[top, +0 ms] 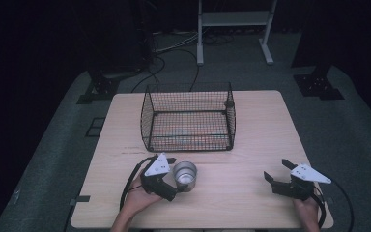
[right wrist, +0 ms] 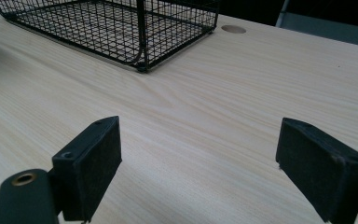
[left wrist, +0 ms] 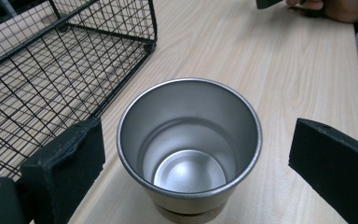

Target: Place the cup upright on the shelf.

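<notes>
A steel cup (top: 185, 175) stands upright and empty on the wooden table (top: 251, 140), in front of a black wire basket (top: 188, 121). My left gripper (top: 175, 179) is open around the cup, one jaw on each side with a gap to the rim. In the left gripper view the cup (left wrist: 189, 149) sits between the two black pads (left wrist: 70, 158), beside the basket (left wrist: 51, 65). My right gripper (top: 276, 170) rests open near the table's front right, with bare table (right wrist: 200, 140) between its jaws and the basket (right wrist: 116, 23) farther off.
The basket is empty. A round hole (right wrist: 233, 29) is in the tabletop near the basket's corner. Cables and a white stand (top: 234, 29) lie on the floor beyond the table. A hand (left wrist: 335, 7) with the other gripper shows at the top of the left gripper view.
</notes>
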Demonstrator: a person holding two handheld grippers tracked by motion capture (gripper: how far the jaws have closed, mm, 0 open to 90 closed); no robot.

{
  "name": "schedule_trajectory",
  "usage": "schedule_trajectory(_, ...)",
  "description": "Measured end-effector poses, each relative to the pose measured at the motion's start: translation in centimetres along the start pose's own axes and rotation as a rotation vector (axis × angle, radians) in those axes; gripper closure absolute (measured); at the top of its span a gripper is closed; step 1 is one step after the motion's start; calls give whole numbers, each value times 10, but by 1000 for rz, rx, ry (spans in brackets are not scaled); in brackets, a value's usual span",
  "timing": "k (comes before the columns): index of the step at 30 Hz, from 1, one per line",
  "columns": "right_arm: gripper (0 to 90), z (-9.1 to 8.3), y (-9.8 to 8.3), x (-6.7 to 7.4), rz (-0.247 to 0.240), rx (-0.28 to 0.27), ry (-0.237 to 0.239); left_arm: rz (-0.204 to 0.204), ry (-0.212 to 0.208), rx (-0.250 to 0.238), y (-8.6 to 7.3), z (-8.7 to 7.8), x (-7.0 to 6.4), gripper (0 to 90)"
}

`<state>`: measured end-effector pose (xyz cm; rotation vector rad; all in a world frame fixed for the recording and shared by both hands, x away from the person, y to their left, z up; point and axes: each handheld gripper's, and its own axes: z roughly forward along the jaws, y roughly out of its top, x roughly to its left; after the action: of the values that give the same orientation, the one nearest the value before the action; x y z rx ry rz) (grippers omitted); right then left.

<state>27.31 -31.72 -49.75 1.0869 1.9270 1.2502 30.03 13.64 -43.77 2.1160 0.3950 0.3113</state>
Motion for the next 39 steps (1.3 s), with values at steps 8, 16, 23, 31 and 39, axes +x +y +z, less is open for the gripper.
schedule_trajectory(8, 134, 0, 0, 0, -1, 1, 2, -17, -17, 35, -2, 8, 4, 18)
schedule_trajectory(16, 135, 0, 0, 0, -3, 1, 3, -35, -42, 63, -4, 16, 6, 18)
schedule_trajectory(23, 134, 0, 0, 0, -3, 1, 4, -36, -46, 85, -3, 23, 8, 18)
schedule_trajectory(31, 135, 0, 0, 0, -5, 1, 5, -25, -48, 126, -4, 30, 10, 20)
schedule_trajectory(39, 134, 0, 0, 0, -3, 1, 5, -30, -59, 134, -5, 33, 12, 49)
